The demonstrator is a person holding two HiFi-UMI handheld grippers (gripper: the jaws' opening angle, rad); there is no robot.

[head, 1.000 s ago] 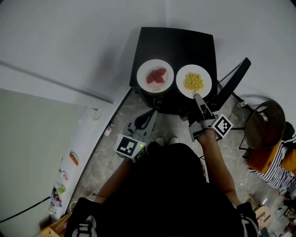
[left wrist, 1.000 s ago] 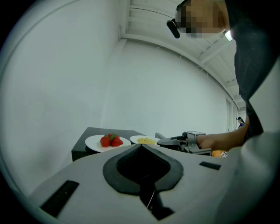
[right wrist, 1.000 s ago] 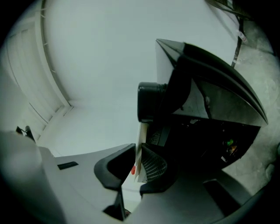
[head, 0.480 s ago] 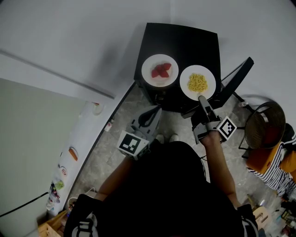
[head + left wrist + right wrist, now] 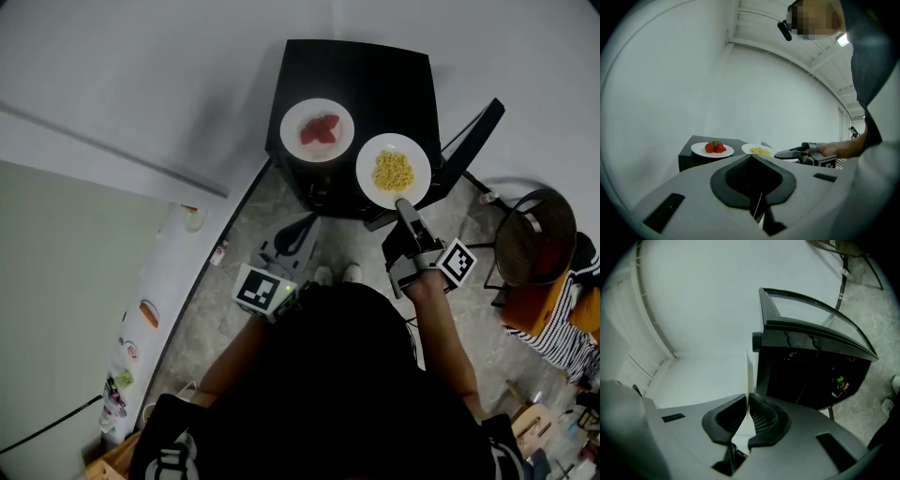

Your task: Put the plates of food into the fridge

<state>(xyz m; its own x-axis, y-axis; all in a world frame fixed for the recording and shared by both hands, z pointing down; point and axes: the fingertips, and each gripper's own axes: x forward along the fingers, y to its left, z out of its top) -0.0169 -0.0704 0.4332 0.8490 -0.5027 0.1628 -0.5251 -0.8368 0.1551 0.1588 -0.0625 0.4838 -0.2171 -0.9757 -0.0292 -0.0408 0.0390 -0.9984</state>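
Two white plates rest on a black cabinet [image 5: 375, 75]. The strawberry plate [image 5: 317, 129] [image 5: 712, 149] sits at the back left. The plate of yellow food [image 5: 393, 171] [image 5: 761, 151] overhangs the cabinet's front edge. My right gripper [image 5: 400, 202] [image 5: 748, 401] has just been closing its jaws, and they are shut on this plate's near rim, which shows edge-on as a thin white strip [image 5: 750, 371]. My left gripper [image 5: 308, 226] [image 5: 751, 160] hangs lower and to the left, in front of the cabinet. Its jaws are shut with nothing in them.
The cabinet's glass door [image 5: 473, 150] [image 5: 815, 319] stands open to the right, showing a dark interior. A tall white appliance with stickers [image 5: 141, 323] stands at the left. A round chair [image 5: 534, 246] and a person in a striped top [image 5: 562, 342] are at the right.
The plate of yellow food has slid toward me, away from the strawberry plate, with my right gripper on its rim. My left gripper has drifted slightly.
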